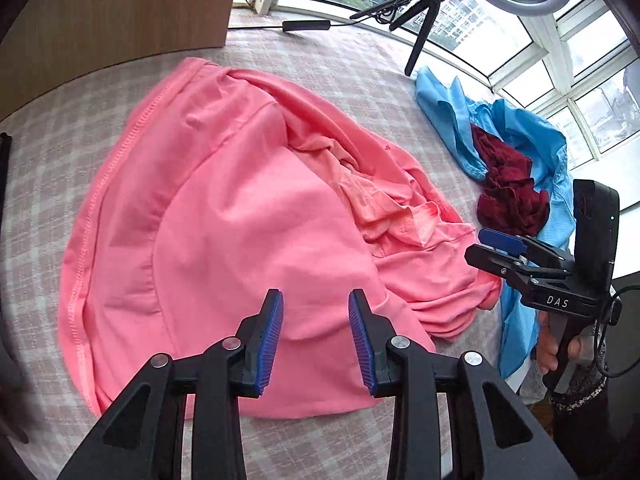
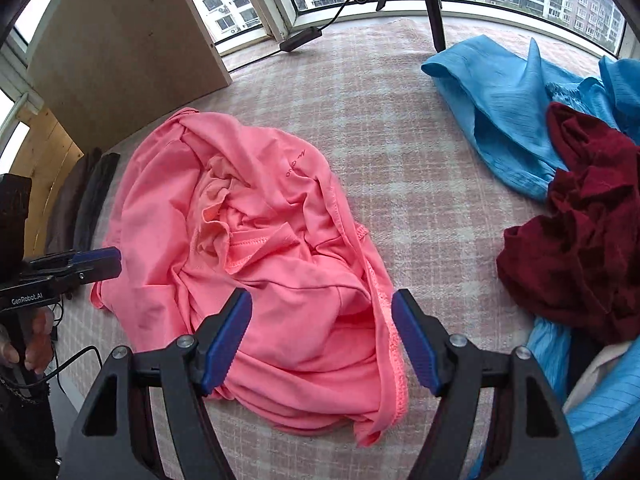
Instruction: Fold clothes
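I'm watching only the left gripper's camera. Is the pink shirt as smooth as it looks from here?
Observer: No. The right view shows the pink shirt crumpled around its neck opening.
Operator: Any writing on it?
Observer: Small script is printed on the chest; I can't read it.
Operator: Anything beside the shirt that I'm missing?
Observer: Dark folded cloth lies along the bed's far left edge, by a wooden board.

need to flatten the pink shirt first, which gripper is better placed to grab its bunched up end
Right. The right gripper hangs open over the pink shirt's crumpled end; the left gripper is over the smooth part.
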Motion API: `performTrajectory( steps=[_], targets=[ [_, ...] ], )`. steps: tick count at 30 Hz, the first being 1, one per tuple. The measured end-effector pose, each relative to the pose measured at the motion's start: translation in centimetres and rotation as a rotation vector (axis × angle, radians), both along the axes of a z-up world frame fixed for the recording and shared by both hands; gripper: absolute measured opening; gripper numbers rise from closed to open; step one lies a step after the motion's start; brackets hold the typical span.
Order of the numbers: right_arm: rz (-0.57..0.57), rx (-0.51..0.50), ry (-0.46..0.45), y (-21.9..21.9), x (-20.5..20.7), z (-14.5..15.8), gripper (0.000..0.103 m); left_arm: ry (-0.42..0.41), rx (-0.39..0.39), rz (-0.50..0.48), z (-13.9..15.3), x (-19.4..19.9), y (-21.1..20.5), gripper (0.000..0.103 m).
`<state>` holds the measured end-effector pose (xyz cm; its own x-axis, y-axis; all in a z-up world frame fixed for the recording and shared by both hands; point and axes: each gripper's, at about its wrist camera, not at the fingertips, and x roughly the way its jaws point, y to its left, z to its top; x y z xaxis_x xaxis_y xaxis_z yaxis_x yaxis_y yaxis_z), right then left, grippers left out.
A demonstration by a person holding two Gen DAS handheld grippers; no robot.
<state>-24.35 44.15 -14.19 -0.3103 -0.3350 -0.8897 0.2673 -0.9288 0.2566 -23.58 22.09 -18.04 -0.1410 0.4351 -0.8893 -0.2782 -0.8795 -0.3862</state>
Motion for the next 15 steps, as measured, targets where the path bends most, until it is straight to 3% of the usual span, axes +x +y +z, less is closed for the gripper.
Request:
performTrajectory(
  steps=[4, 5, 6, 8, 9, 10, 11, 15],
  targets=[
    [0.064, 0.025, 0.072, -2.3, 0.6, 0.4, 0.071, -0.005, -0.011, -0.04, -1.8, -0.2, 2.7, 0.033],
    [0.08, 0.039, 0.085, -3.1, 0.3, 0.3, 0.071, 0.006, -0.025, -0.034, -2.1, -0.4, 2.6, 0.027],
    [0.097, 0.046, 0.1, -3.8, 0.0, 0.2, 0.071, 0.015, -0.029, -0.025, -2.3, -0.6, 2.3, 0.006],
    [0.14, 0.041, 0.126, -5.1, -0.6, -0.3, 0.07, 0.026, -0.002, -0.011, -2.3, -0.6, 1.2, 0.0],
    [0.16, 0.036, 0.129, -5.7, -0.8, -0.6, 0.064, 0.051, 0.012, -0.014, -1.7, -0.5, 0.6, 0.0],
    [0.178, 0.03, 0.113, -6.1, -1.1, -1.0, 0.03, 0.078, 0.019, -0.015, -1.1, -0.3, -0.1, 0.0],
    [0.192, 0.017, 0.091, -6.5, -1.4, -1.2, 0.005, 0.111, 0.004, -0.006, -0.3, -0.1, -0.9, 0.0],
    [0.148, -0.055, 0.121, -5.4, -1.8, 0.8, 0.004, 0.213, -0.036, 0.086, 3.3, 0.7, -6.4, 0.0]
  ],
)
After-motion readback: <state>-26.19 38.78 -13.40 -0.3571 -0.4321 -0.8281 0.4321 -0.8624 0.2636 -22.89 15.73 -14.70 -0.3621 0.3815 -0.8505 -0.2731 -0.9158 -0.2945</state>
